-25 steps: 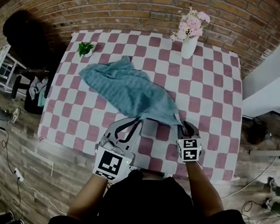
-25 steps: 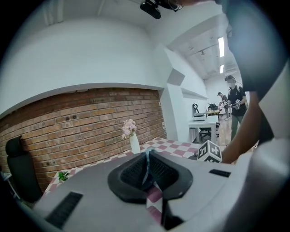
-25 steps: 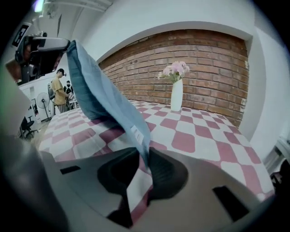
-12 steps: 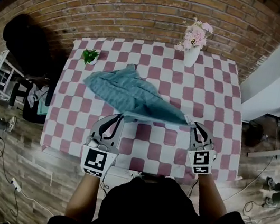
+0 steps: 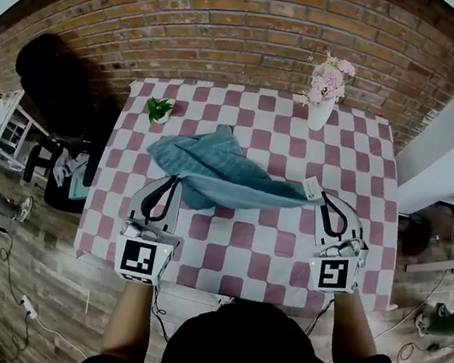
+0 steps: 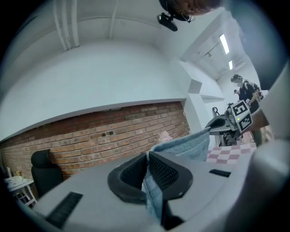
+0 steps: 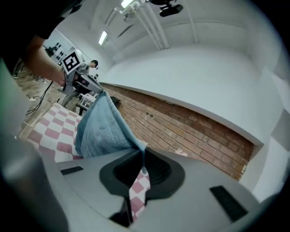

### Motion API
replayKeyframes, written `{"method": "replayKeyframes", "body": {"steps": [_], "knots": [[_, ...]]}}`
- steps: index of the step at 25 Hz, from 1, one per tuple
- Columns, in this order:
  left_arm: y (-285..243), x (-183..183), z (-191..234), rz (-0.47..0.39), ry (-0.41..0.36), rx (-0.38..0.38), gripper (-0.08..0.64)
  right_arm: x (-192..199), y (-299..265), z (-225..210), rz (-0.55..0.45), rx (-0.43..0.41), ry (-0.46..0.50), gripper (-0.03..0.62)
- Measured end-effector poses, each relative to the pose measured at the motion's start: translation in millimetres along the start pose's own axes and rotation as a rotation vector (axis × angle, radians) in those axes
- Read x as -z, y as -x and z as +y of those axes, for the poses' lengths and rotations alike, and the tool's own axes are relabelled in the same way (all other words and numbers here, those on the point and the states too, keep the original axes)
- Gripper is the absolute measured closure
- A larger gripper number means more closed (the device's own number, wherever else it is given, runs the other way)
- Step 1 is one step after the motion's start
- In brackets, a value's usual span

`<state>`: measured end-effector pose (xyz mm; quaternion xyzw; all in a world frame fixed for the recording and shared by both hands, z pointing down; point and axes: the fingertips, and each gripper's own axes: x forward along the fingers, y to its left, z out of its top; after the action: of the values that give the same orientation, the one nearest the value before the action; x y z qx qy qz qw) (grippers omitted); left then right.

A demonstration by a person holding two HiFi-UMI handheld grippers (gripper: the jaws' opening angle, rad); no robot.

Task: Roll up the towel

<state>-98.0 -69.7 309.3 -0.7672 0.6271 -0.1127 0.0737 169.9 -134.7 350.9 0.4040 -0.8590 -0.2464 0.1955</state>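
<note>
Towel point(image 5: 223, 165) spans left hand-held gripper point(image 5: 176, 179), right hand-held gripper point(image 5: 320, 198) (both clamped).

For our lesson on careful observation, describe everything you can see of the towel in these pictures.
The towel is blue-green, of looped terry-like cloth, creased and not yet rolled. Its near edge is stretched between the left gripper and the right gripper, each shut on one end, which holds that edge up off the table. The far part slopes down and lies bunched on the pink-and-white checked tablecloth.
</note>
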Motion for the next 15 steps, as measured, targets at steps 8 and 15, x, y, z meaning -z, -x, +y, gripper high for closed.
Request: {"method": "replayKeyframes", "body": {"steps": [8, 15], "knots": [[-117.5, 77.6, 73.7, 0.232, -0.046, -0.018, 0.540, 38.3, -153.0, 5.3, 0.050, -0.254, 0.272, 0.578], [-239.8, -32.5, 192.0, 0.200, -0.208, -0.094, 0.541, -53.4, -293.2, -122.6, 0.041, -0.140, 0.533, 0.577]]}}
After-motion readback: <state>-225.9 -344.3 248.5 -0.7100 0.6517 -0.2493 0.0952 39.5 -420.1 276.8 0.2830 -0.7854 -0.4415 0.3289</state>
